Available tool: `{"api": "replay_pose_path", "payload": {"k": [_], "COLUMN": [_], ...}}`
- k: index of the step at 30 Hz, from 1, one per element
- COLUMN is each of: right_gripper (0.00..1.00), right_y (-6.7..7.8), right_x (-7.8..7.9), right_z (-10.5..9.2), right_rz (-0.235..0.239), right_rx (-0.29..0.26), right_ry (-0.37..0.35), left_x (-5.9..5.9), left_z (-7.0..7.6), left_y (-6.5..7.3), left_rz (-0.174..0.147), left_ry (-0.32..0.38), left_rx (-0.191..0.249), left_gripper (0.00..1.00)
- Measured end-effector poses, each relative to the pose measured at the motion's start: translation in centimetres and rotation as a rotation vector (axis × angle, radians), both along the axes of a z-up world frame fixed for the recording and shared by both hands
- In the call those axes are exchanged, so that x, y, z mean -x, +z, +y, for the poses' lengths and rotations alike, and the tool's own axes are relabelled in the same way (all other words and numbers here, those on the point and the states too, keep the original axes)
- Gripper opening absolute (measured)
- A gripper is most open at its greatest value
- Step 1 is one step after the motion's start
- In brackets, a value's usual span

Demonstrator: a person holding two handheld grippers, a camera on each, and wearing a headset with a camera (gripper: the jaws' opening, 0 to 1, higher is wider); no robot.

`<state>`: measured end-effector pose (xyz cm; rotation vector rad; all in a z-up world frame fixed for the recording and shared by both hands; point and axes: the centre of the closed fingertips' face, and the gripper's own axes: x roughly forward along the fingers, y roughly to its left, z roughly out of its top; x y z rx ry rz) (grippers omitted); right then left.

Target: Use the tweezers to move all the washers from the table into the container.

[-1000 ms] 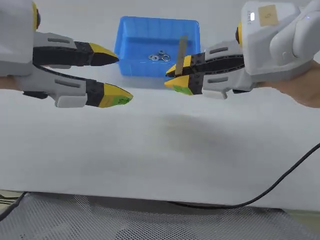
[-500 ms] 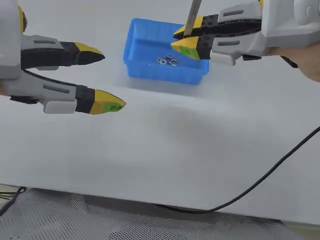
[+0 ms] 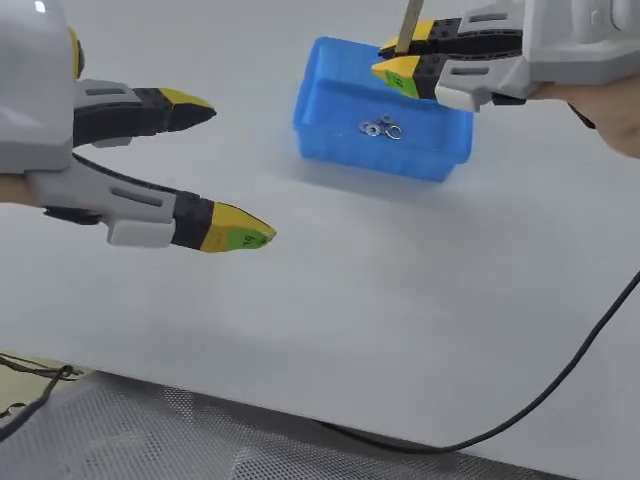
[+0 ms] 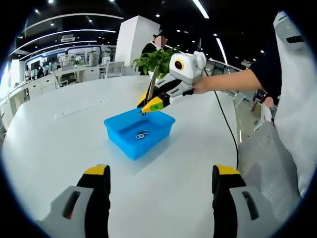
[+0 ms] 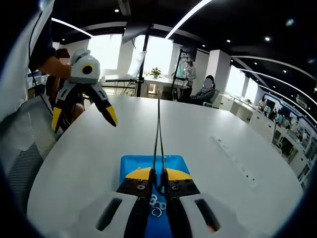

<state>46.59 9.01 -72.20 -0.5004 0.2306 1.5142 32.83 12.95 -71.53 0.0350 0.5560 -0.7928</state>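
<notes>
As far as I can see, the moving looks done or nearly so: a small cluster of washers (image 3: 383,128) lies on the floor of the container (image 3: 340,146), and I can spot none on the bare table (image 3: 350,290) around it. My right gripper (image 3: 382,58) hovers over the container's far side, its jaws clenched on the tweezers (image 3: 410,15), whose two thin metal blades stick out past the yellow tips. I cannot tell whether they carry a washer. My left gripper (image 3: 240,173) hangs well apart from the container, jaws spread wide and holding nothing. The washers are small, flat, shiny metal rings; the container is a shallow rectangular tub of smooth blue plastic with rounded corners; the table is matte, pale and round-edged.
</notes>
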Motion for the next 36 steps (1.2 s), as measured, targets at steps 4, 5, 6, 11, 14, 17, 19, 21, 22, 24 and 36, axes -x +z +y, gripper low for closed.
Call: {"api": "replay_pose_path", "payload": {"k": [4,5,6,11,14,17,19,21,22,24,36], "right_gripper": [0.10,0.10,0.10,0.10,0.10,0.10,0.10,0.10,0.10,0.10,0.10], "right_y": [-1.9,-2.2,-2.7,-3.5,-4.0,-4.0,-4.1,-4.3,-4.3,-4.4,-4.7], "right_x": [0.0,0.1,0.1,0.1,-0.1,-0.2,-0.3,-0.3,-0.3,-0.3,-0.3], "right_z": [0.2,0.3,0.3,0.3,0.1,0.0,0.0,0.0,-0.1,0.0,0.0], "right_rz": [0.025,0.030,0.037,0.054,0.055,0.063,0.060,0.063,0.063,0.070,0.071], "right_rx": [0.019,0.024,0.026,0.029,0.040,0.039,0.044,0.047,0.048,0.048,0.055], "right_ry": [0.000,-0.002,-0.006,-0.020,-0.023,-0.031,-0.032,-0.033,-0.033,-0.036,-0.034], "left_x": [0.3,0.4,0.5,0.6,0.5,0.4,0.3,0.2,0.0,-0.1,0.0], "left_z": [0.6,0.7,0.8,1.1,0.9,0.7,0.7,0.6,0.7,0.8,1.2], "left_y": [-0.6,-0.7,-0.9,-1.3,-1.4,-1.5,-1.5,-1.4,-1.4,-1.2,-1.4], "left_rz": [0.018,0.027,0.035,0.049,0.052,0.050,0.052,0.050,0.042,0.039,0.049], "left_ry": [0.008,0.010,0.015,0.030,0.028,0.024,0.024,0.025,0.025,0.029,0.023], "left_rx": [-0.005,-0.006,-0.009,-0.011,-0.010,-0.010,-0.008,-0.003,-0.004,0.000,-0.011], "left_gripper": [0.91,0.91,0.92,0.95,0.96,0.98,0.98,0.98,0.98,0.98,0.98]}}
